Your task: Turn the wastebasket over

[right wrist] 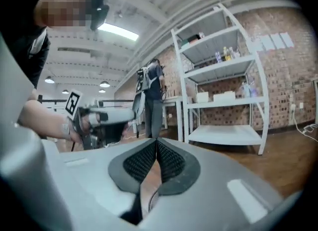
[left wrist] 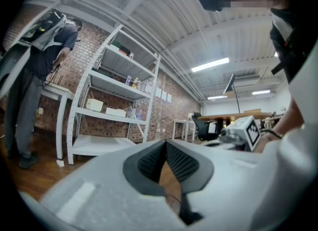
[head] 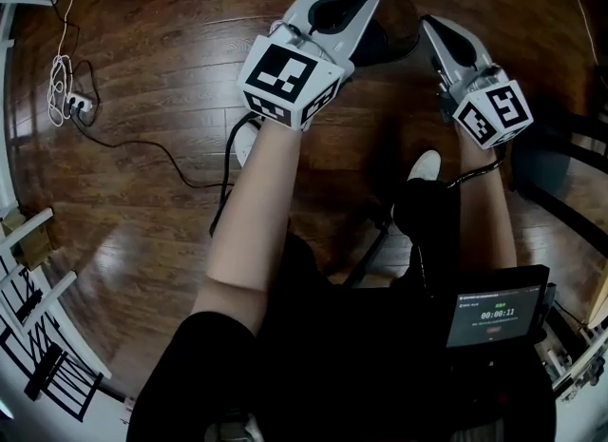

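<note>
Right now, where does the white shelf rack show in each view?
Head view: not in it.
Left gripper view: the white shelf rack stands left of centre, against the brick wall.
Right gripper view: the rack stands right of centre, against the same brick wall.
Shared landmark: a standing person with a backpack, just left of the rack in both gripper views.

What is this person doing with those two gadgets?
A person holds two grippers over a wooden floor. The left gripper and the right gripper are both shut and empty. A dark round thing, probably the wastebasket, sits on the floor past them; neither grips it.
</note>
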Demonstrator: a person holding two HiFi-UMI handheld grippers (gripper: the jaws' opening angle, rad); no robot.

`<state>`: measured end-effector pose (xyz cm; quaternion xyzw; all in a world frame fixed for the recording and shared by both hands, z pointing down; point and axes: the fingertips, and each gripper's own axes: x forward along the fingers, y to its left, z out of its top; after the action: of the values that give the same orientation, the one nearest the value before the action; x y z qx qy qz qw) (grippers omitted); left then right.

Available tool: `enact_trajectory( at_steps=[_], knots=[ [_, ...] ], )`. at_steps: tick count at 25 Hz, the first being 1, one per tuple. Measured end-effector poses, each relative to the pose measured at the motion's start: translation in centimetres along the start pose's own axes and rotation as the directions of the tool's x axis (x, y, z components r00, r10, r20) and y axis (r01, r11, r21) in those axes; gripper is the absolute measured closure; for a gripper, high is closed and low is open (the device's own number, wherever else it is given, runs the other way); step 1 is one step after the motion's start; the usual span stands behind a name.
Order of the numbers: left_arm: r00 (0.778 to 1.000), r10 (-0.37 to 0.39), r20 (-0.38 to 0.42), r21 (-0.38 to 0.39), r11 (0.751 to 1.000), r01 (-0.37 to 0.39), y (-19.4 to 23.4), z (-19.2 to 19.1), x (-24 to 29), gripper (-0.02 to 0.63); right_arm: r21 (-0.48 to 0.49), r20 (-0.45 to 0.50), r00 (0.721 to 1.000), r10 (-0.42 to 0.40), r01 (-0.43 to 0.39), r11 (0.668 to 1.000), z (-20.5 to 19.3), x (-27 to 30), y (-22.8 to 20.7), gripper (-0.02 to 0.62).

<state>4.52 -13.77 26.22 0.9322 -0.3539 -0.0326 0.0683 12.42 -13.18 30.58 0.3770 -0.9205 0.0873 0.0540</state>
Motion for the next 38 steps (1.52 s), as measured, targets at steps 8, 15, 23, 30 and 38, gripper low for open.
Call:
enact_trajectory(
  at_steps=[8, 15, 23, 30, 38],
  knots=[
    [0.999, -0.037, -0.023, 0.01, 0.999, 0.037, -1.8, -1.1, 1.5, 0.603, -0.06, 0.171, 0.985, 0.0, 0.011, 0.998, 4.3, -3.5, -0.3, 0.584],
    [0.998, -0.049, -0.031, 0.028, 0.998, 0.05, -2.7, -1.8, 2.7, 0.603, -0.131, 0.169, 0.983, 0.069, -0.047, 0.99, 4.4, -1.8, -0.7, 0.586],
    [0.999, -0.043, -0.013, 0.032, 0.999, 0.044, -2.4, -1.8, 3.1, 0.603, -0.138, 0.148, 0.983, 0.111, -0.091, 0.986, 3.0, -0.7, -0.3, 0.586],
    [0.999, -0.044, -0.027, 0.022, 0.999, 0.045, -2.5, -2.1, 3.3, 0.603, -0.123, 0.146, 0.982, 0.116, -0.098, 0.988, 1.9, 0.2, -0.8, 0.586],
    [0.999, -0.014, -0.042, 0.015, 1.0, 0.015, -1.1, -2.1, 2.9, 0.603, -0.084, 0.179, 0.976, 0.124, -0.111, 0.99, 2.0, 0.8, -1.5, 0.586]
  ],
)
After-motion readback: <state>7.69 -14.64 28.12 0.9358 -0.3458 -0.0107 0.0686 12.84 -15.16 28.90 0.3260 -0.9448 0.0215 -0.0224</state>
